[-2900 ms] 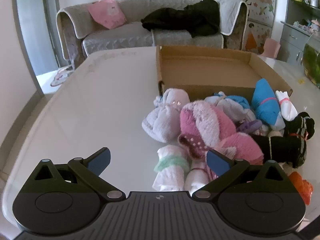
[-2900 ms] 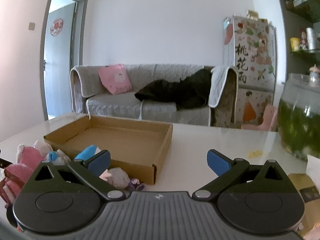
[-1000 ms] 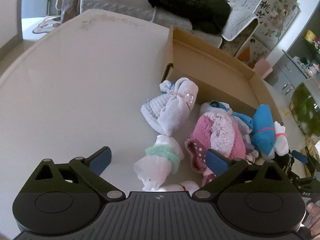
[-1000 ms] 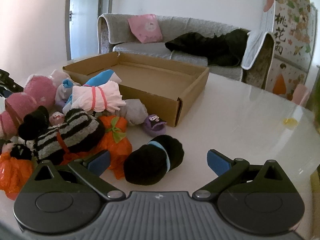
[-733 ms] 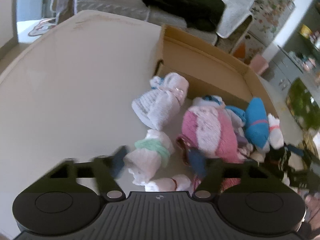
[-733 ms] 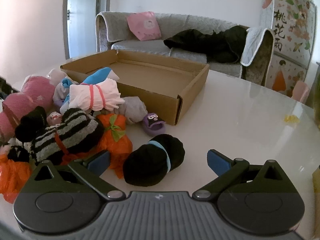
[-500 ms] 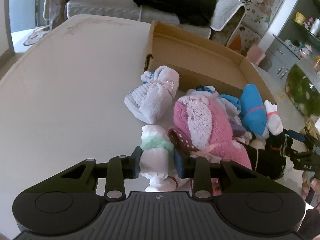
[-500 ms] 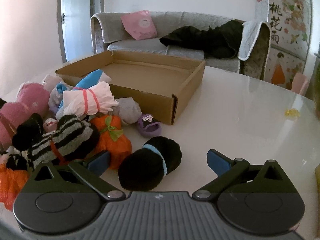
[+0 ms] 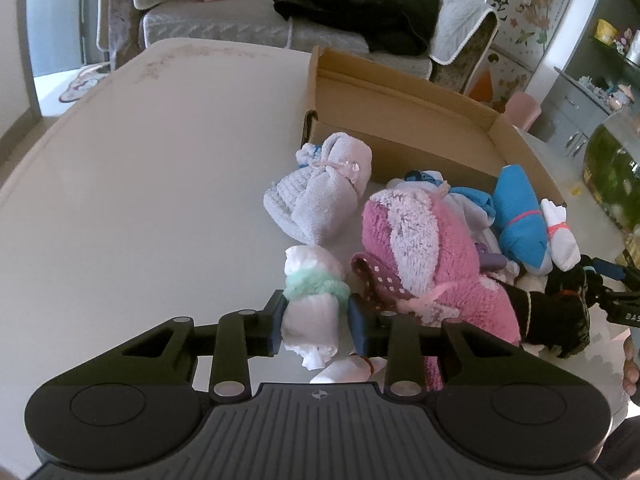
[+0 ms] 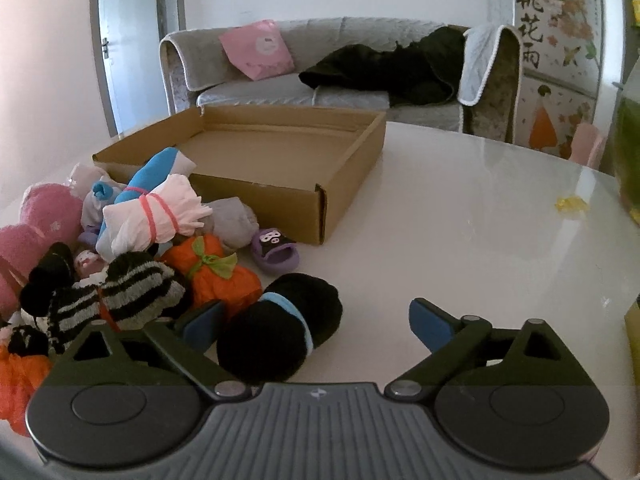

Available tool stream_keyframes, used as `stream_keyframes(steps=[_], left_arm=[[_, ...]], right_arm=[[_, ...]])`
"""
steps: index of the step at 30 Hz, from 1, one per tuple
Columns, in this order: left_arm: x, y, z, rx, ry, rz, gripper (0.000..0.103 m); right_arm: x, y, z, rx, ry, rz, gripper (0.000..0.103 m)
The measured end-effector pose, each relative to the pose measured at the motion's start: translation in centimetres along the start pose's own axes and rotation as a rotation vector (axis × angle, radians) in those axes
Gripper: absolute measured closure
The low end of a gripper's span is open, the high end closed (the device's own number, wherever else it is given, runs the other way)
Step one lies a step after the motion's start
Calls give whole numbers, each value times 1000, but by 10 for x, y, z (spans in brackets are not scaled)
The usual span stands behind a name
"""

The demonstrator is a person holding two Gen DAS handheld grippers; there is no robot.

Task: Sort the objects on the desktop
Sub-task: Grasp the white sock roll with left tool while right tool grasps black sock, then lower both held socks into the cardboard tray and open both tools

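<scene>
My left gripper (image 9: pixel 317 326) is shut on a white sock bundle with a mint-green band (image 9: pixel 313 300), at the near edge of a pile of rolled socks on the white table. A pink fluffy bundle (image 9: pixel 420 256) and a pale lilac bundle (image 9: pixel 320 196) lie just beyond it. An open cardboard box (image 9: pixel 404 120) stands behind the pile, empty inside. My right gripper (image 10: pixel 316 326) is open, with a black sock roll with a blue band (image 10: pixel 280 332) between its fingers, nearer the left one.
In the right wrist view the pile holds a striped black-and-white bundle (image 10: pixel 128 296), an orange bundle (image 10: pixel 218 272), a white bundle with a pink band (image 10: pixel 152 216) and a small purple slipper (image 10: pixel 276 254). A glass tank (image 10: pixel 628 152) stands at the table's right edge. A sofa is behind.
My left gripper has closed on the white bundle with the mint band. My right gripper has moved down and forward, so the black roll now lies between its open fingers.
</scene>
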State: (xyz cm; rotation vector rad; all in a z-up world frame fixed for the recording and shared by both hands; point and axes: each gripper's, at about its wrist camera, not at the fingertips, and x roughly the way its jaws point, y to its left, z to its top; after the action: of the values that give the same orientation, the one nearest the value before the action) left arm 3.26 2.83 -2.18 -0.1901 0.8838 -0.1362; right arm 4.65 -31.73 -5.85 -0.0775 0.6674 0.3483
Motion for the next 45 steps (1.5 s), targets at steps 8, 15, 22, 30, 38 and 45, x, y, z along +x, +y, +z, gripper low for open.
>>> stream_keyframes(steps=[8, 15, 22, 30, 38, 45], left_arm=[[1, -4, -1, 27, -4, 29, 64], [1, -9, -4, 58, -11, 58, 67], [-5, -15, -9, 97, -38, 84, 70], [-37, -19, -7, 109, -160, 136, 70], [-91, -30, 39, 67, -325, 119, 69], [-55, -64, 114, 111, -324, 110, 69]], right_arm=[[6, -9, 2, 89, 17, -17, 19], [13, 4, 2, 35, 29, -89, 54], [6, 2, -1, 26, 15, -88, 69], [-18, -7, 9, 81, -89, -76, 69], [-39, -7, 63, 141, -237, 6, 69], [-6, 6, 115, 138, -268, 52, 69]])
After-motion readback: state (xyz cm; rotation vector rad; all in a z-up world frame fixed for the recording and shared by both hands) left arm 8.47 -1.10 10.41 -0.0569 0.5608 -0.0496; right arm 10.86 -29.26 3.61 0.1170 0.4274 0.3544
